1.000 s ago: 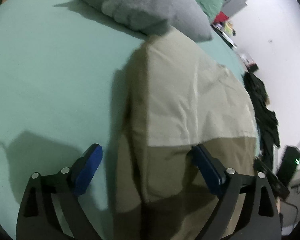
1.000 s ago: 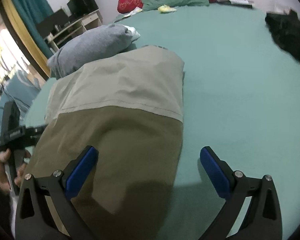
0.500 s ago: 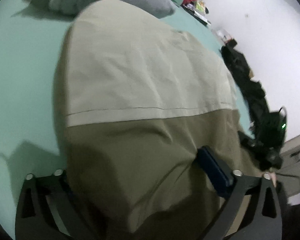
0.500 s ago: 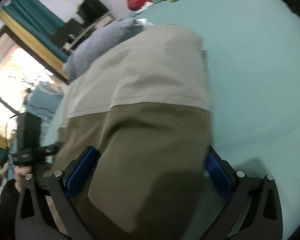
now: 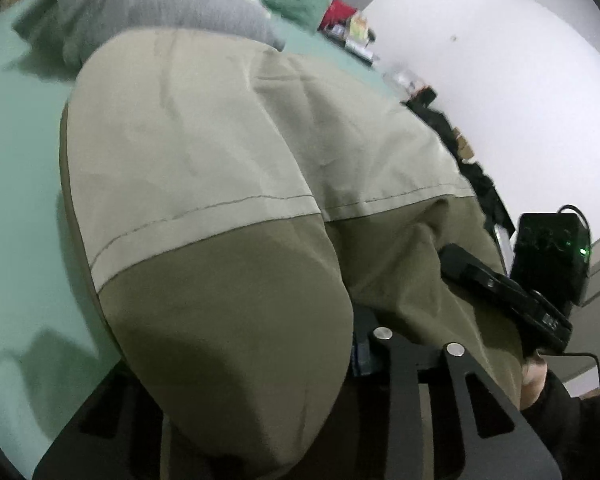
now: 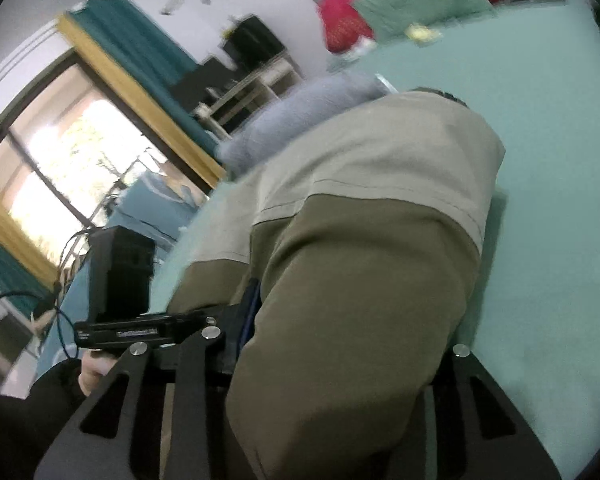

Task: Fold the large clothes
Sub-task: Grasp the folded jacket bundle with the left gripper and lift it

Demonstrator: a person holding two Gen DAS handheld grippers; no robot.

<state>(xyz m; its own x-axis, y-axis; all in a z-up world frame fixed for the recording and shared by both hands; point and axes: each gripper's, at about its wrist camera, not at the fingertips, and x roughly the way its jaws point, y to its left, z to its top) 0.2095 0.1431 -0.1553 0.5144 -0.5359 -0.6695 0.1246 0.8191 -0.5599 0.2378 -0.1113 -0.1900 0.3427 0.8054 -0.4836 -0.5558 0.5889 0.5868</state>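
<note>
A two-tone garment (image 5: 228, 184), pale beige at its far half and olive at the near half, lies on the mint-green bedsheet (image 5: 16, 184), its olive end bunched up and lifted off the bed. The left gripper (image 5: 260, 364) has this olive cloth bulging between its fingers, which are closing on the fold. The right gripper (image 6: 340, 344) likewise has the olive end (image 6: 360, 300) between its closing fingers, the cloth hiding most of both pads. A grey pillow (image 5: 148, 4) lies just beyond the garment's beige end. Green and red pillows (image 6: 412, 0) sit at the head of the bed.
</note>
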